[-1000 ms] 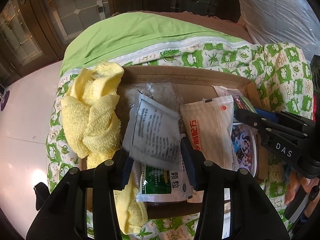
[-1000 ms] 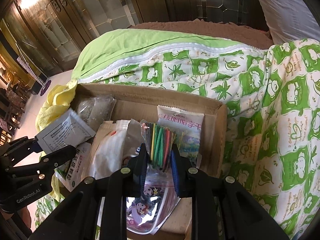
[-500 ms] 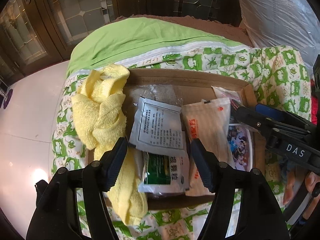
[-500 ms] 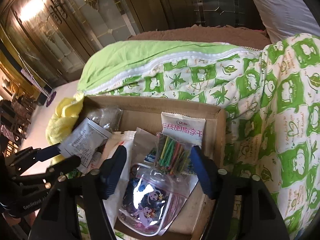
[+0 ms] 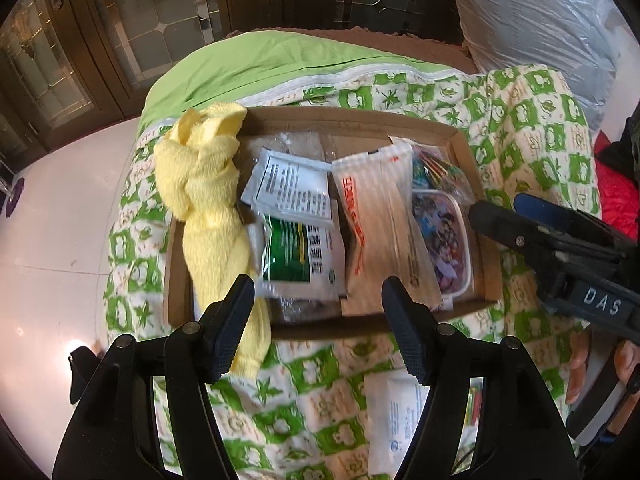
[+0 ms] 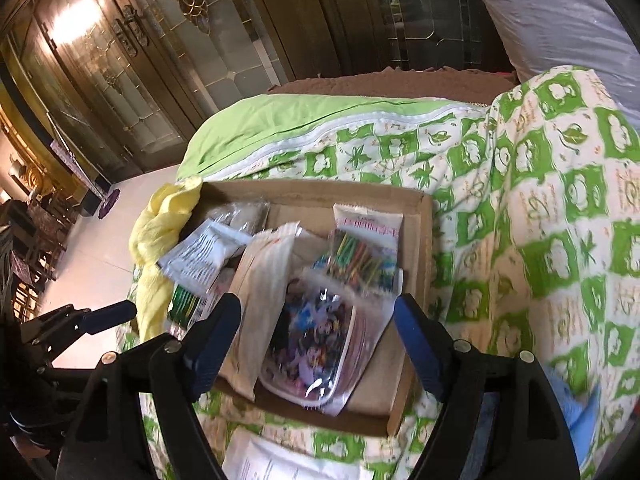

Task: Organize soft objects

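Note:
A shallow cardboard box (image 5: pixel 476 184) lies on the green-and-white quilt (image 5: pixel 532 128) and holds soft packets. A yellow towel (image 5: pixel 208 200) drapes over its left edge. Inside lie a white printed packet (image 5: pixel 292 188), a green-and-white packet (image 5: pixel 304 256), a beige packet with orange lettering (image 5: pixel 372 220), a cartoon pouch (image 6: pixel 312 344) and a bag of coloured sticks (image 6: pixel 360 260). My left gripper (image 5: pixel 318 296) hovers open over the box's near edge, empty. My right gripper (image 6: pixel 316 308) hangs above the cartoon pouch, its jaws opening and touching nothing.
Another white packet (image 5: pixel 396 412) lies on the quilt in front of the box. A plastic-wrapped bundle (image 5: pixel 540 20) sits at the back right. White tiled floor (image 5: pixel 52 220) runs along the left, with glass doors behind. A person's hand (image 5: pixel 580 364) holds the right gripper.
Both grippers opened and drew back and up from the box. The left let go of the white printed packet, the right let go of the coloured sticks bag; both now lie in the box.

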A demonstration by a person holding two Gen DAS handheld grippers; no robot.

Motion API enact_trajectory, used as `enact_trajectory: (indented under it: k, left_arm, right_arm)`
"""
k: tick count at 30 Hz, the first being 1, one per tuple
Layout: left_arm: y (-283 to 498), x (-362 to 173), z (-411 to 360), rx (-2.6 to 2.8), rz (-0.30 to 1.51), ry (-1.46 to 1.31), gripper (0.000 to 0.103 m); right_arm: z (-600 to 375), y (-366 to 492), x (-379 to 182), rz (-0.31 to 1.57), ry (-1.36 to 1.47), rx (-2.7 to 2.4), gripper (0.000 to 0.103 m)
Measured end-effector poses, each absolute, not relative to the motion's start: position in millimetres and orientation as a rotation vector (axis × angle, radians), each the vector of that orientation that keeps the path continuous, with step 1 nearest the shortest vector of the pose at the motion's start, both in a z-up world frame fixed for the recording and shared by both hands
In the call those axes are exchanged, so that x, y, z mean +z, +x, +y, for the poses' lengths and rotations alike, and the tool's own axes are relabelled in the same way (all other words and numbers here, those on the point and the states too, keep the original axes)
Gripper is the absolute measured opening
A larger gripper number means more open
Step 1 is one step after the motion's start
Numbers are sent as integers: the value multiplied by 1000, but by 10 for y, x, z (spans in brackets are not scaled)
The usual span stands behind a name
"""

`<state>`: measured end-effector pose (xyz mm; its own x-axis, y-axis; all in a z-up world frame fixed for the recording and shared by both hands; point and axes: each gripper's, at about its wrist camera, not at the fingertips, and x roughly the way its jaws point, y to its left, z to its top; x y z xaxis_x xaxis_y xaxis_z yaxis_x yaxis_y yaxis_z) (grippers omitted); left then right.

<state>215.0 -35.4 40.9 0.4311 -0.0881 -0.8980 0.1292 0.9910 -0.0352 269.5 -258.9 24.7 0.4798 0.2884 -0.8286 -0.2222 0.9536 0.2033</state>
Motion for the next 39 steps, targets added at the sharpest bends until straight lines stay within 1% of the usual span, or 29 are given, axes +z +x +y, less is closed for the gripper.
enact_trajectory:
  k: [5,6,8,12,14,16,17,18,19,20,28,39]
  left_arm:
    - [1952,435,-377,-131,1109,42,68]
    - [1916,438,-384,-130,1108,43,74]
    - [1864,444,-390,-130,1107,44,80]
    - [1717,470,-405,-117,1084,49,80]
    - [1638,491,-400,-114,1074,43,80]
    - [1551,508,-399,-120,1068,32,80]
    - [1516,514,-405,-123,1065,32,80]
    - [1482,524,-412,-124,1062,35,80]
    - [1418,543,-429,-123,1054,44,80]
    - [1373,563,-446,-121,1045,52,80]
    - [882,821,-585,-76,912,144,80]
    - [662,742,-499,-77,980,13,80]
  right_arm:
    - [-2615,2483,216,1030,65,304,80]
    - [-2623,2431,203,1034,66,301,81]
    - [-2636,2343,172,1040,66,298,81]
    - [-2652,2152,105,1054,65,293,82]
    - [-2659,2048,83,1061,71,291,84]
    - [-2663,1950,72,1062,73,290,90]
    - [-2662,1901,72,1062,74,291,91]
    - [-2660,1848,73,1060,76,293,94]
    - [-2655,1809,76,1058,76,294,101]
    - [-2650,1759,84,1053,74,295,103]
    - [-2586,1448,137,1010,41,287,103]
    - [-2625,1231,136,1012,16,262,103]
